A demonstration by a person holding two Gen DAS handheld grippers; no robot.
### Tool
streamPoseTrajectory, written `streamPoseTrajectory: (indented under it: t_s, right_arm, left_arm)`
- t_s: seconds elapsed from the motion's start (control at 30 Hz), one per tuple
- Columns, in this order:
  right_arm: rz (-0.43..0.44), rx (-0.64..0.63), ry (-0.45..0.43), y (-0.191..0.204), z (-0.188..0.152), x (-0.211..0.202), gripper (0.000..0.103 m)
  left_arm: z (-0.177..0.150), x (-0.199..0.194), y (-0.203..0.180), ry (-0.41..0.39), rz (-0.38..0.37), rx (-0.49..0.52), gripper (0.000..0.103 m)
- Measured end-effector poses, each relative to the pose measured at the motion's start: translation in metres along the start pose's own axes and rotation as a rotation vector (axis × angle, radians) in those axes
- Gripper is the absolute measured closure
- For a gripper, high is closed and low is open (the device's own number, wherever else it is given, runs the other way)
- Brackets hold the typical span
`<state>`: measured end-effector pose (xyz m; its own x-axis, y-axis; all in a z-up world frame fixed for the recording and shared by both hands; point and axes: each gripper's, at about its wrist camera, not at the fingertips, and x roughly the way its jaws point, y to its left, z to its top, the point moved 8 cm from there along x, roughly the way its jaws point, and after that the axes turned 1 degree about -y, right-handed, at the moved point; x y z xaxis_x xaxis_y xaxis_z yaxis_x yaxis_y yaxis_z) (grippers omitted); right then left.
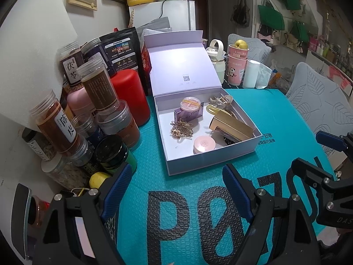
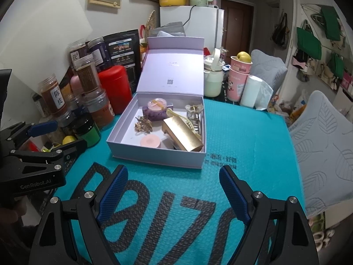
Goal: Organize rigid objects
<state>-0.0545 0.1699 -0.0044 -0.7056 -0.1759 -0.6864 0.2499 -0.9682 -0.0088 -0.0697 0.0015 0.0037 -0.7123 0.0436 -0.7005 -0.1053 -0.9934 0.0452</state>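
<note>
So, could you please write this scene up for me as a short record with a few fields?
surface: teal mat
box: lilac box, lid up, on the mat
in box: gold carton, pink jar, purple packet, hair clips
left of box: red canister, spice jars
behind box: pink cups with a fruit on top
left hand-held gripper: open, empty
right hand-held gripper: open, empty

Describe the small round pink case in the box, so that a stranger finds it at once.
Find the open lilac box on the teal mat. Along its near wall, beside the gold carton, lies the pink case. It alone is flat, round and plain pink.
</note>
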Motion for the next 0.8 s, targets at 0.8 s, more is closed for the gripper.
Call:
streamPoseTrajectory:
  t_s: [0.8]
  right_arm:
    - [-0.01,0.008,0.002,-0.014,0.001,0.002,0.017]
  left_arm:
    - [0.005,0.007,-0.022,0.02,-0.022,0.04,0.019]
